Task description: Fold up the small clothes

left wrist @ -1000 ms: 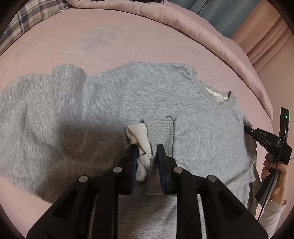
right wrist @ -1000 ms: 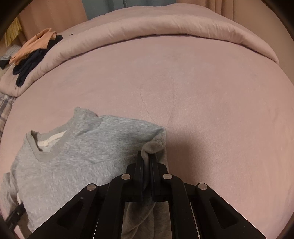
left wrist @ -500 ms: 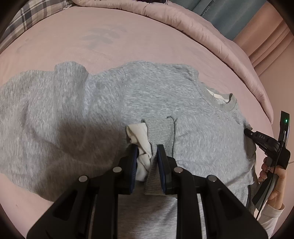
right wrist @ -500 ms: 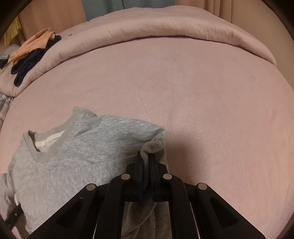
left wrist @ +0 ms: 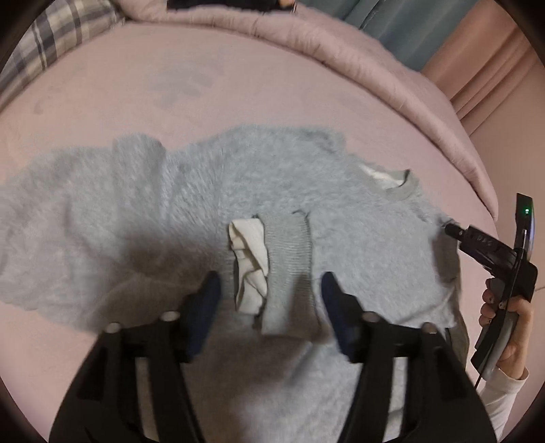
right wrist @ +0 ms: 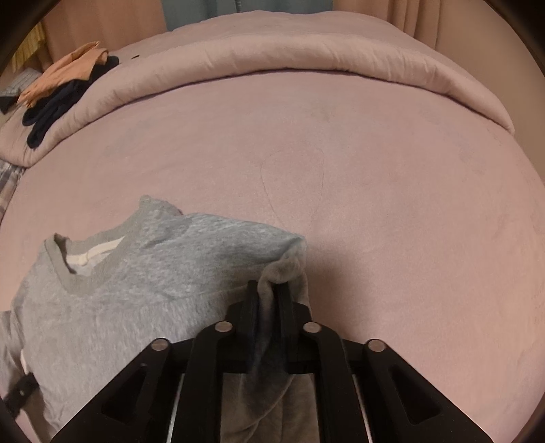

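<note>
A small grey sweatshirt (left wrist: 190, 211) lies spread on the pink bed, its collar (left wrist: 402, 187) at the right. Its ribbed sleeve cuff (left wrist: 289, 259), with white lining showing, lies on the body of the shirt. My left gripper (left wrist: 270, 289) is open, its fingers either side of the cuff and apart from it. My right gripper (right wrist: 267, 296) is shut on a fold of the sweatshirt's shoulder edge (right wrist: 282, 265); it also shows in the left wrist view (left wrist: 490, 245) at the shirt's right side. The sweatshirt's collar shows in the right wrist view (right wrist: 88, 262).
A rolled pink duvet (right wrist: 306, 58) runs along the far side of the bed. Orange and dark clothes (right wrist: 58, 88) lie on it at the far left. A plaid pillow (left wrist: 47, 47) sits at the left. Curtains (left wrist: 408, 30) hang behind.
My left gripper has opened and let go of the sleeve cuff, which now lies on the shirt. The right gripper keeps its hold and has barely moved.
</note>
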Motion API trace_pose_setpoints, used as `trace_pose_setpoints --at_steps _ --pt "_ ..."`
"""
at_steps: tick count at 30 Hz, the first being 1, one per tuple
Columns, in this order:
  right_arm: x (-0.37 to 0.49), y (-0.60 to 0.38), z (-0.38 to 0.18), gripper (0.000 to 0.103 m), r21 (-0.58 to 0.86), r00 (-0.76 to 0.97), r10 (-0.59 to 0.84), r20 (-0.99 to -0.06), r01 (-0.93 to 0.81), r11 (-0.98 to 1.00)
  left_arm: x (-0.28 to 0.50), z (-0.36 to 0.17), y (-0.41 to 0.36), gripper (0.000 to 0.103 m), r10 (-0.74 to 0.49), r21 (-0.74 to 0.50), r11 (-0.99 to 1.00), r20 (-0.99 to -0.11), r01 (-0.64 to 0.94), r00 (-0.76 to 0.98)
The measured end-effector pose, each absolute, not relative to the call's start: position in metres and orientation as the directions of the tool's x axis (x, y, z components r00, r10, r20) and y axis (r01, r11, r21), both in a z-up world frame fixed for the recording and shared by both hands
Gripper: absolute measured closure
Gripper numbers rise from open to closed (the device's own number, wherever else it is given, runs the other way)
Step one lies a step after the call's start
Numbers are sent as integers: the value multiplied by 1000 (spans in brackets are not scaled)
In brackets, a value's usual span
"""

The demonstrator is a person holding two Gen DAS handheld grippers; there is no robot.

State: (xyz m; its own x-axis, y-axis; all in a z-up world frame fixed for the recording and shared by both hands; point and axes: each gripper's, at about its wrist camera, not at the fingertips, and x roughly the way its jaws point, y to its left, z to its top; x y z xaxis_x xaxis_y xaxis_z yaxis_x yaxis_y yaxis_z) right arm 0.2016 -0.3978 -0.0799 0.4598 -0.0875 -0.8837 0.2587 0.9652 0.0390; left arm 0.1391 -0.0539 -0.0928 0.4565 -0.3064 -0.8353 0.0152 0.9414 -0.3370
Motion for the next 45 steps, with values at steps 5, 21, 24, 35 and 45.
trace_pose_setpoints --at_steps 5,21,24,35,45 --pt "170 -394 -37 25 68 560 -112 -821 291 954 114 -54 -38 16 -332 -376 926 -780 28 531" --pt "44 -338 27 11 231 748 46 -662 145 962 60 -27 36 3 -200 -381 913 -731 -148 652" --pt "33 -329 24 11 199 747 19 -665 152 968 55 -36 56 3 -177 -388 899 -743 -201 645" --pt "6 -318 17 11 185 737 12 -676 154 971 51 -72 135 9 -33 -407 785 -781 -467 624" --pt "3 -317 9 11 175 721 -9 -693 181 968 55 -105 187 21 20 -403 680 -824 -612 566"
